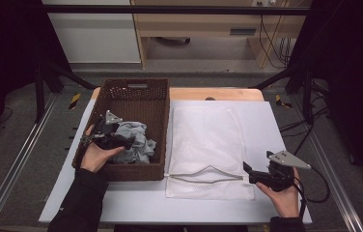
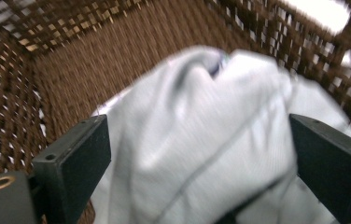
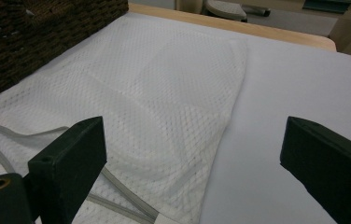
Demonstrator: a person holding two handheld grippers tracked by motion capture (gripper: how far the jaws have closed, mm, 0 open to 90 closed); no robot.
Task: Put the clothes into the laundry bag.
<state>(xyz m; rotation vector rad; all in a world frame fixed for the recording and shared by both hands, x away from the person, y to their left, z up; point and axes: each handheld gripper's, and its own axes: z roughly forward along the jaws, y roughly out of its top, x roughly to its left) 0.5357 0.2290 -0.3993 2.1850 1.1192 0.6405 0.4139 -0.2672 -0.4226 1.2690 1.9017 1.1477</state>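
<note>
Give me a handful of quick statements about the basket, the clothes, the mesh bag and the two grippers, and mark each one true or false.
1. The grey garment lies inside the brown wicker basket. True.
2. The left gripper is clamped shut on bare table. False: its jaws stand wide open on either side of the grey garment in the basket, and the blurred left gripper view does not show them pressing it.
3. The white mesh laundry bag lies flat on the table, right of the basket. True.
4. The right gripper holds the bag's zipper. False: its jaws are open with nothing gripped, near the bag's right edge.
5. The mesh bag is stuffed with clothes. False: it looks flat and empty.
</note>
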